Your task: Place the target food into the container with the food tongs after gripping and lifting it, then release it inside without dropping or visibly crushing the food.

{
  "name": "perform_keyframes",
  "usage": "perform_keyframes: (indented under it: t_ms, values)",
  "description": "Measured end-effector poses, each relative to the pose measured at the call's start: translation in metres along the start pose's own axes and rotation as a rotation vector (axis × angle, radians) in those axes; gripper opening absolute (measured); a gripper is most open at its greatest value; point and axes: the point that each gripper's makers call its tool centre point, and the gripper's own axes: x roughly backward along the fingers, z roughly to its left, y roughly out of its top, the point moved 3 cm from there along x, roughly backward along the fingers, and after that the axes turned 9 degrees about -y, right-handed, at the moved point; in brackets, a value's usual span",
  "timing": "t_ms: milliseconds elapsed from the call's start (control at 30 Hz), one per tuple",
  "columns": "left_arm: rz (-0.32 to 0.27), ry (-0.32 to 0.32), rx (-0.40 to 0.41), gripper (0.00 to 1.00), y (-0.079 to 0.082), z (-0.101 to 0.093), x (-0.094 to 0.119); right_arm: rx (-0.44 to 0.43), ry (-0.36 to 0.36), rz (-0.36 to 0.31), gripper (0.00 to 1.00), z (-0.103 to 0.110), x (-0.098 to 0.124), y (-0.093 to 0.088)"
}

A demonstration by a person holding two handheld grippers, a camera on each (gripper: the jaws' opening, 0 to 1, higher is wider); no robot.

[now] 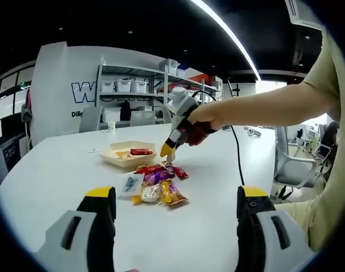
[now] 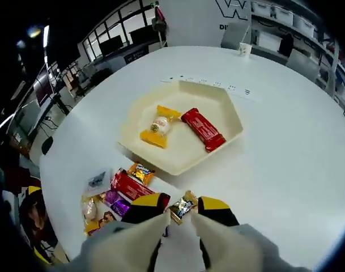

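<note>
- My right gripper [image 2: 180, 208] is clenched on a small gold-wrapped candy [image 2: 182, 206], lifted above the snack pile [image 2: 116, 195] on the white table [image 2: 285, 147].
- The cream hexagonal tray [image 2: 223, 107], toward the table's far edge, already holds a yellow-wrapped sweet [image 2: 159, 126] and a red bar [image 2: 203, 129].
- My left gripper [image 1: 175, 198] hovers released, holding nothing.
- By my judgement, the carry to the tray and the release are left.

The left gripper [image 1: 176, 207] hangs with jaws spread wide. The right gripper [image 2: 180, 208], held in a hand [image 1: 201, 126] (arm outstretched), has its jaws nearly closed.
</note>
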Motion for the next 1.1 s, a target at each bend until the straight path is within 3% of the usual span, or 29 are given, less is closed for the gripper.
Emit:
perform_keyframes:
  t_ms: [233,400,600,1100]
  values:
    - [0.000,0.003,-0.003,0.86,0.001,0.001,0.002,0.047,-0.037,-0.048,0.20,0.008,0.007,0.007]
    - [0.003,0.003,-0.003,0.86,0.000,0.002,0.002,0.089,0.026,-0.050,0.20,0.023,0.005,0.012]
    - [0.003,0.000,-0.004,0.86,0.001,0.001,0.001,0.117,0.055,-0.037,0.20,0.027,-0.001,0.008]
    - [0.004,-0.003,-0.005,0.86,0.000,0.000,-0.001,0.110,0.042,-0.007,0.20,0.001,0.000,-0.011]
